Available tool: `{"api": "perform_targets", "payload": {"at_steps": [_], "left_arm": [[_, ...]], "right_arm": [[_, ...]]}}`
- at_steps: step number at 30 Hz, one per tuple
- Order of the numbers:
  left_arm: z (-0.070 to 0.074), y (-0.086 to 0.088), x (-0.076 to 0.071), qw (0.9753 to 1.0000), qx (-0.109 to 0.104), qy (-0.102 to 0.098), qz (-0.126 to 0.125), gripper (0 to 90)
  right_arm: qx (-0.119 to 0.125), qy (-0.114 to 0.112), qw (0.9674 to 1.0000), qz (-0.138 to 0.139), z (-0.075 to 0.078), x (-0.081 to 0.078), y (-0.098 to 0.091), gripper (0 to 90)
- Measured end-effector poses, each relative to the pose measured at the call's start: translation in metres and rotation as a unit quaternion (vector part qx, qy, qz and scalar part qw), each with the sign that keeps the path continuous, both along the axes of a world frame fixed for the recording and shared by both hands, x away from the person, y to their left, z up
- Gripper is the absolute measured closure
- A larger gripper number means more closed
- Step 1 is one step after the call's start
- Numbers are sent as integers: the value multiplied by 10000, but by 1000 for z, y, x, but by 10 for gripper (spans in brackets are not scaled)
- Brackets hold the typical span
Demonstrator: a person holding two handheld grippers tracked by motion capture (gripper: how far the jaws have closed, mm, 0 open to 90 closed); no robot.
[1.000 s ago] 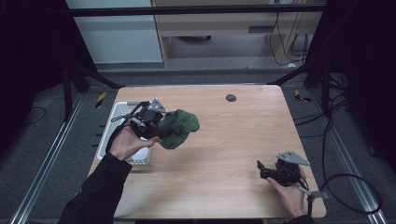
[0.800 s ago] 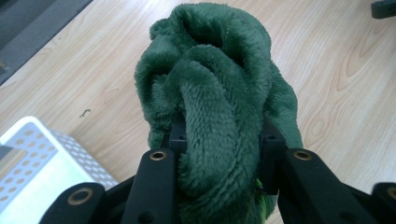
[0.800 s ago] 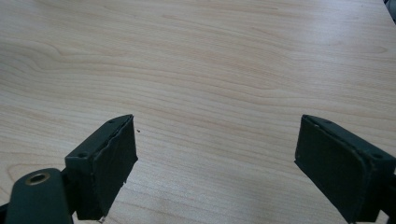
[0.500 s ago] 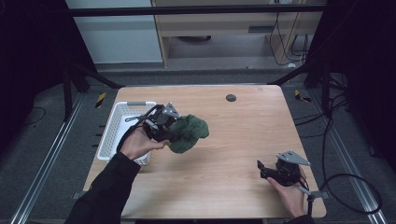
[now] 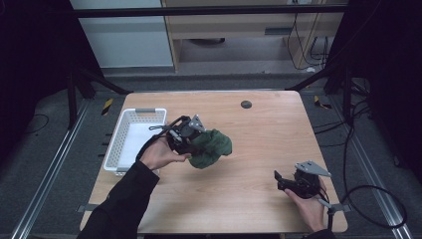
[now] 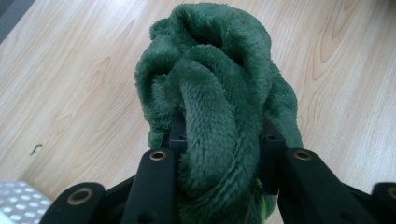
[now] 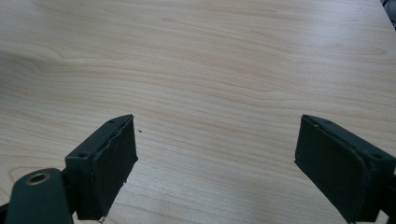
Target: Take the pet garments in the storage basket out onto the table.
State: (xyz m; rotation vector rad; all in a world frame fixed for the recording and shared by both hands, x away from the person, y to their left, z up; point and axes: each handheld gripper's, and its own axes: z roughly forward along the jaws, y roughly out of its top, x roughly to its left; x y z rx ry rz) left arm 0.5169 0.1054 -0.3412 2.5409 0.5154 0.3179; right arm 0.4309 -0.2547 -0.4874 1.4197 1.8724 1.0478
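Just right of the white perforated plastic basket [image 5: 130,139], over the pale wooden table [image 5: 259,134], the left gripper [image 5: 191,142] is carrying a crumpled dark green plush cloth [image 5: 211,148], and it has travelled: a second ago the bundle hung right at the basket's edge, now it sits well clear of it, nearer the table's middle and lower. My read is that the cloth has come out of the basket and is on its way to be laid on open wood. The right gripper [image 5: 283,180] has not budged, parked near the front right corner. The left gripper view gives what the high view cannot: both black jaws clenched hard on a thick fold of the fleece [image 6: 219,107], pile bulging between them, a corner of the basket [image 6: 21,205] behind. The right gripper view settles the other hand: pads [image 7: 109,163] spread wide, bare wood grain between, holding nothing.
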Motion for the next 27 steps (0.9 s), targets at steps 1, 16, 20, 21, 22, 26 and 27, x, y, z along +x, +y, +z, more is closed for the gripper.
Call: {"api": "perform_targets", "payload": {"at_steps": [1,16,20,21,22,26,27], "left_arm": [[-3,-3,0,10000,46,9,-68,665],[-19,-30,-4,9987,265,74,-436,665],[-23,-34,-4,9982,252,124,-536,665],[-26,-37,-5,9977,318,154,-582,665],[-26,-37,-5,9977,318,154,-582,664],[-35,-42,-5,9963,431,240,-699,665],[-35,-42,-5,9963,431,240,-699,665]], "right_arm": [[3,3,10000,-5,0,0,0,126],[7,-3,10000,-3,1,0,0,126],[16,5,10000,-6,1,0,0,127],[19,3,10000,-17,1,0,0,126],[19,3,10000,-17,1,0,0,126],[4,-9,10000,-22,1,0,-1,126],[4,-9,10000,-22,1,0,-1,126]]}}
